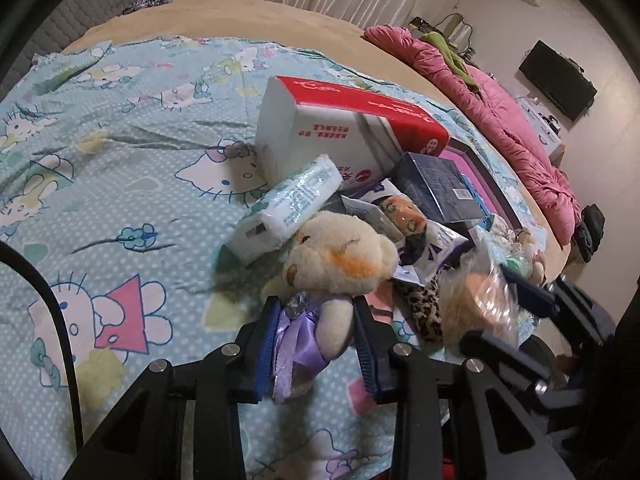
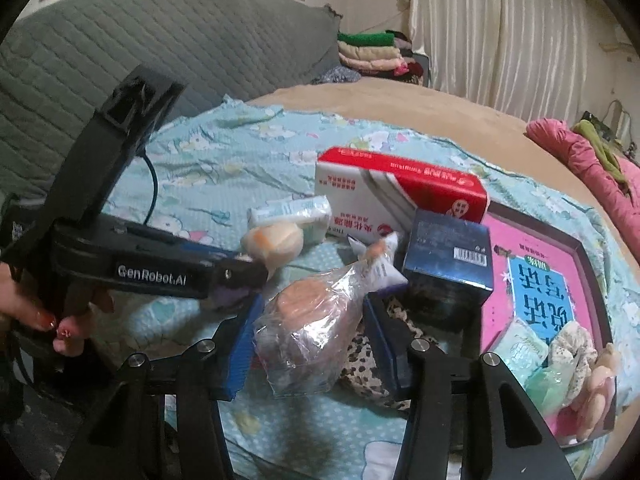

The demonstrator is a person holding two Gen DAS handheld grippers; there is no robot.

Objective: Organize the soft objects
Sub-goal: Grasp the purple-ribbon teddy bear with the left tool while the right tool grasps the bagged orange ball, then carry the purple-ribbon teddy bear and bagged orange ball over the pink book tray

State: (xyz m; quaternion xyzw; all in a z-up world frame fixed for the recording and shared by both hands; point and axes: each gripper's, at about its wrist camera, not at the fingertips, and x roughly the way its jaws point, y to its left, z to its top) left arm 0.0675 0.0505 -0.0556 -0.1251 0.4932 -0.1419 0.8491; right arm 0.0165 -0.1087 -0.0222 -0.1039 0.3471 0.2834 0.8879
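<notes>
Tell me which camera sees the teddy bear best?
The left wrist view: the teddy bear fills the middle, face and purple dress clear, pinched by the left gripper. In the right wrist view, only its blurry head shows beyond that gripper.

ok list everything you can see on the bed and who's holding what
teddy bear: 1, cream, purple dress, gripped by left tongs
bagged soft item: 1, peach in clear plastic, between right tongs
tissue box: 1, red and white, mid bed
tissue pack: 1, white-green, beside bear
dark box: 1, navy
book: 1, pink-blue, right
leopard cloth: 1, under bag
sheet: 1, blue cartoon print
hand: 1, holding left tongs
</notes>
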